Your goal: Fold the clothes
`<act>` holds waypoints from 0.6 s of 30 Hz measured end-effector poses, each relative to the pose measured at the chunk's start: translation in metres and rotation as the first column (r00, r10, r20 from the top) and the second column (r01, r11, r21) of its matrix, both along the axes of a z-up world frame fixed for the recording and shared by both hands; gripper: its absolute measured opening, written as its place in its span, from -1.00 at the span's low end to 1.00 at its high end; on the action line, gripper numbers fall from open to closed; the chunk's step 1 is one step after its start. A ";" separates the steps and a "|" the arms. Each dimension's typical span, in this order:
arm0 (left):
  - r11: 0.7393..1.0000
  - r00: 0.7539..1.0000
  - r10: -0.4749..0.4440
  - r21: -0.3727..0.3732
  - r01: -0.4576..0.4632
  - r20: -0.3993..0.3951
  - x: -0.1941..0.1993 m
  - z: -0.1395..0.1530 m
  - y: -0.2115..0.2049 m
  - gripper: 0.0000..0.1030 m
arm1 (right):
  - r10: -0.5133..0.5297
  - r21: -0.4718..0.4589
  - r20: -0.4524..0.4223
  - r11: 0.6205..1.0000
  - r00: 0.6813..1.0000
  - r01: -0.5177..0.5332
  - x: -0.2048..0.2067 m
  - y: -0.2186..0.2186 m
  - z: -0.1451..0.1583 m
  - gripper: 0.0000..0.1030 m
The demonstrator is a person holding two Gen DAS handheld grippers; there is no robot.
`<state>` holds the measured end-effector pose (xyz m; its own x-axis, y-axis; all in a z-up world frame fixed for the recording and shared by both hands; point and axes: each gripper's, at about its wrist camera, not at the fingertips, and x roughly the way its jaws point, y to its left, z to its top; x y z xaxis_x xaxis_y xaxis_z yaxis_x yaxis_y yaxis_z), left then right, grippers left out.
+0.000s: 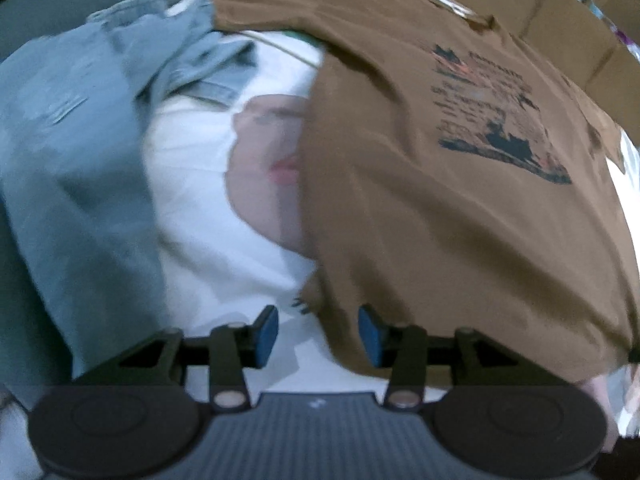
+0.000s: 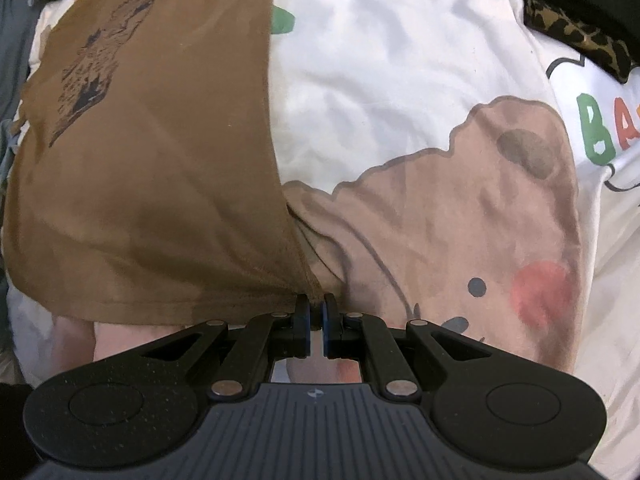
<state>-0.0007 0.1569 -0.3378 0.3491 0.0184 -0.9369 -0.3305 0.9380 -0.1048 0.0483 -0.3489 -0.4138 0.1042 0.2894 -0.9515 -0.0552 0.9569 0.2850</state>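
Right gripper [image 2: 316, 316] clamped on near hem corner of brown T-shirt [image 2: 152, 168]; left gripper [image 1: 318, 334] parted, fabric unpinched. Light, limp cloth: best grasped at corners.

Left wrist view: dim, bluish cast, motion blur throughout; shirt print [image 1: 500, 112] smeared. Right wrist view: brighter, sharper; white bedding [image 2: 380, 60] near glare at 12 o'clock. Both: fisheye bending, dark vignette at corners, soft shadows at fabric folds.
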 end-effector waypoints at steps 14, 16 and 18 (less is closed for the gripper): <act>0.999 0.996 0.005 0.041 -0.009 0.091 -0.006 -0.006 0.004 -0.71 | 0.012 -0.032 0.010 0.999 1.000 -0.012 -0.001 0.004 0.006 -0.92; 0.999 0.997 -0.010 0.032 0.007 0.082 -0.005 -0.010 0.006 -0.68 | 0.004 -0.031 0.009 1.000 1.000 -0.004 0.000 0.003 0.006 -0.92; 0.999 0.997 -0.030 0.023 0.028 0.078 -0.003 -0.014 0.005 -0.64 | 0.001 -0.032 0.007 0.999 1.000 -0.001 0.000 0.003 0.007 -0.92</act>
